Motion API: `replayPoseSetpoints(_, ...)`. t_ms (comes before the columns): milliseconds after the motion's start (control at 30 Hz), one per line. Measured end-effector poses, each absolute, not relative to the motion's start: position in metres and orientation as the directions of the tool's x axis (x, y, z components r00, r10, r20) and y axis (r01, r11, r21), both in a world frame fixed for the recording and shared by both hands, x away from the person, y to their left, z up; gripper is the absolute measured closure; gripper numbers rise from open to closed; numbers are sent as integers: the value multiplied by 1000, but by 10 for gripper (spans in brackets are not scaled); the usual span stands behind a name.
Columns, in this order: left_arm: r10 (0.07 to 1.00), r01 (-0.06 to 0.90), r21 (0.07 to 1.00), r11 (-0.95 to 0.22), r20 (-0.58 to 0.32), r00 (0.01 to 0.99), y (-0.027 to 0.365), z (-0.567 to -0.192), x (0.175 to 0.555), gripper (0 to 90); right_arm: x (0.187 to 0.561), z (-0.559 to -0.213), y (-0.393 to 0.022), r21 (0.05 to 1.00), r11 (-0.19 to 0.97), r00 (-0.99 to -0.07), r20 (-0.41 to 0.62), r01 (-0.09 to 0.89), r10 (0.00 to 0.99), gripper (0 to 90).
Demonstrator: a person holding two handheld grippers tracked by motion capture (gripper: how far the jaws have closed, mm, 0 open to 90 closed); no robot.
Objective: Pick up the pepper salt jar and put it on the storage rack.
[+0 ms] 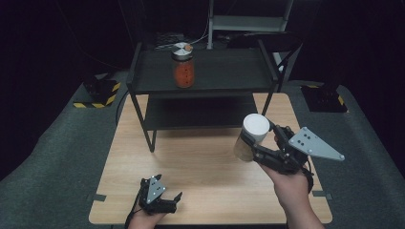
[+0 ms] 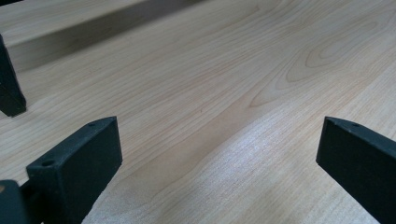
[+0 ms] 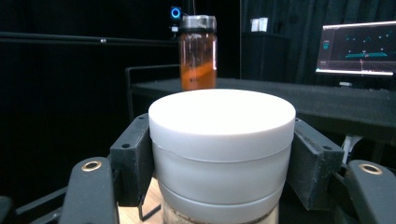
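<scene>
My right gripper point(image 1: 253, 143) is shut on a jar with a white lid point(image 1: 252, 136), held tilted above the right side of the wooden table point(image 1: 200, 162). In the right gripper view the white-lidded jar point(image 3: 222, 149) sits clamped between both black pads point(image 3: 133, 156). A jar of orange contents with a metal lid point(image 1: 183, 64) stands on the top shelf of a black rack point(image 1: 143, 76); the orange jar point(image 3: 198, 51) rises behind the held one. My left gripper point(image 1: 165, 193) rests near the table's front edge, open, with bare wood between its fingers point(image 2: 88, 154).
The black two-level rack stands at the table's far side, with its lower shelf point(image 1: 200, 112) bare. A rack leg point(image 2: 9, 88) stands near my left gripper. A lit monitor point(image 3: 357, 49) is at the back right. Grey padding point(image 1: 52, 148) surrounds the table.
</scene>
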State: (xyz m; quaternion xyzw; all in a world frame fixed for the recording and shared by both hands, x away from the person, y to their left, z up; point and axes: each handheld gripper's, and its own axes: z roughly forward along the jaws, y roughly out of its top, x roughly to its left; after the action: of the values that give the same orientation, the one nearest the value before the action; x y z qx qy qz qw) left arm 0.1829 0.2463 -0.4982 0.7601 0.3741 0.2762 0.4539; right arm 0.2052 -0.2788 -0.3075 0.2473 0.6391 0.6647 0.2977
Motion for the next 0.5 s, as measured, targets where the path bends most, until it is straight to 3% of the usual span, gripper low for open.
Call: replayPoseSetpoints(500,816,316,897,-308,78,572,248,-498,183,4,228,-275,-269,997,-37,-691,-23,-72,722,331)
